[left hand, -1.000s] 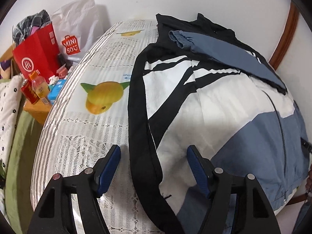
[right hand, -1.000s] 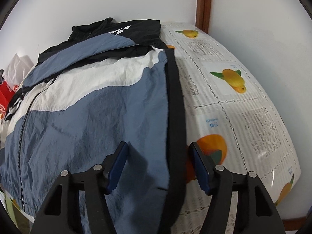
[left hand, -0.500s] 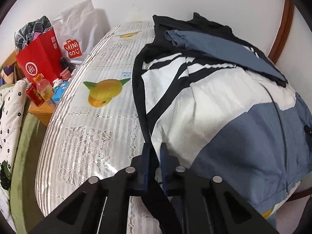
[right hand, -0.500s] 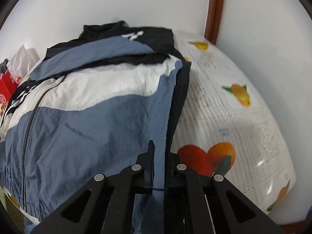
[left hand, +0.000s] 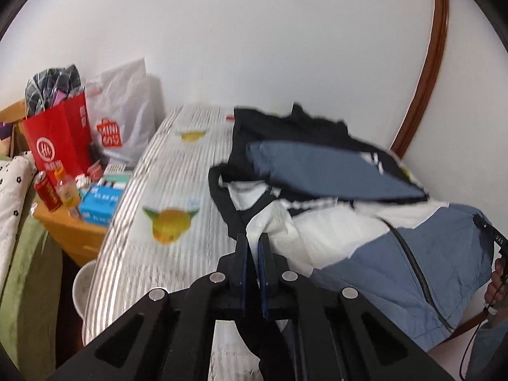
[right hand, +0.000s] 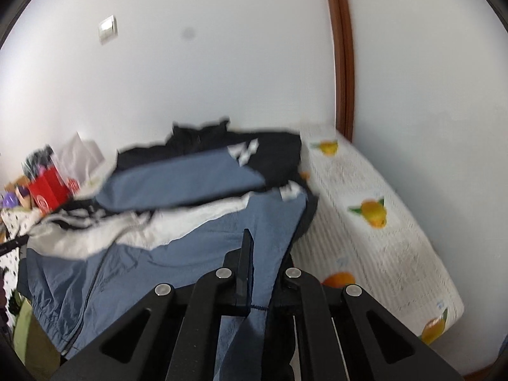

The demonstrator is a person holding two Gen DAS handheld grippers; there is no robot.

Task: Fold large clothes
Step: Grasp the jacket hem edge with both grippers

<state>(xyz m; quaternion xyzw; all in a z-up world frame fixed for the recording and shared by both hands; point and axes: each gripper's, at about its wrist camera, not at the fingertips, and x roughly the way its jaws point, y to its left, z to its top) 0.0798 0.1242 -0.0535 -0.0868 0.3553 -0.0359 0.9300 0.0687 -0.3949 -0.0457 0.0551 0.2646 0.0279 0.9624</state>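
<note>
A large blue, white and black zip jacket (left hand: 365, 241) (right hand: 152, 247) lies on a mattress with a fruit print (left hand: 171, 197) (right hand: 374, 231), one blue sleeve folded across its chest. My left gripper (left hand: 253, 244) is shut on the jacket's near-left hem, white and black cloth rising between its pads. My right gripper (right hand: 257, 254) is shut on the near-right hem, blue cloth draped over its right finger and hiding it. Both near corners are lifted off the mattress.
A wooden bedside table (left hand: 73, 231) left of the mattress holds a can, a bottle and a blue box. Behind it stand a red paper bag (left hand: 57, 139) and a white plastic bag (left hand: 127, 120). White walls and a brown door frame (right hand: 343, 54) close the far side. A hand (left hand: 497, 282) shows at the right edge.
Both grippers went from open over the jacket's hem to shut on it. Both have since risen and tipped up, pulling the near edge of the jacket off the mattress.
</note>
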